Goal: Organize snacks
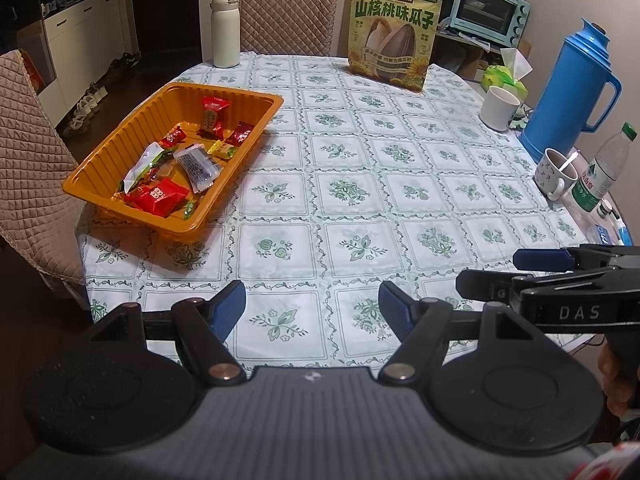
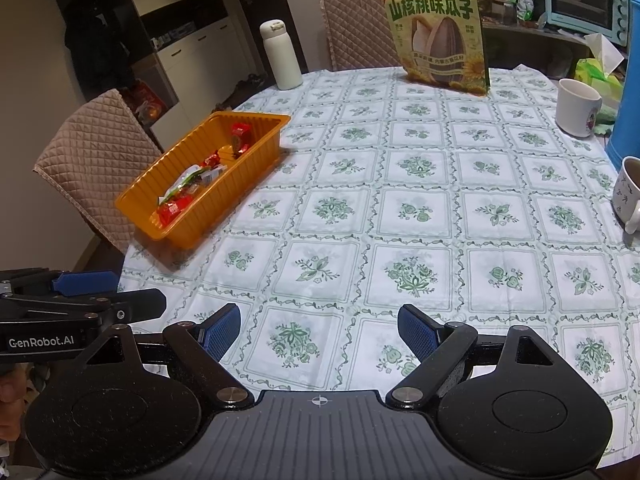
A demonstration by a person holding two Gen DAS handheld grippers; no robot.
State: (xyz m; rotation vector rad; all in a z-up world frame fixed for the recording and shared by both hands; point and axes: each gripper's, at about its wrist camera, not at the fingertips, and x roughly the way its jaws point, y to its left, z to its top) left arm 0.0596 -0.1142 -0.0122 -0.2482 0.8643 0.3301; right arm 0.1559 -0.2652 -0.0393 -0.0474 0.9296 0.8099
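An orange plastic tray [image 1: 100, 168] [image 2: 256, 156] sits on the left of the table and holds several wrapped snacks [image 1: 160, 196] [image 2: 176, 206], red, green, yellow and clear. A tall green bag of sunflower seeds [image 1: 394, 36] [image 2: 438, 36] stands upright at the table's far side. My left gripper [image 1: 312, 310] hovers open over the near edge, nothing between its blue pads. My right gripper [image 2: 320, 334] is open too and empty, beside the left one. Each gripper shows at the edge of the other's view, the right gripper [image 1: 520, 270] and the left gripper [image 2: 116, 294].
A white flask [image 1: 225, 30] stands far left. A white mug [image 1: 500, 108], a blue thermos jug [image 1: 572, 88], a patterned cup [image 1: 558, 174], a water bottle [image 1: 600, 172] and tissues [image 1: 504, 76] crowd the right edge. Quilted chairs [image 1: 28, 168] stand left and behind. The tablecloth [image 1: 360, 184] is flower-patterned.
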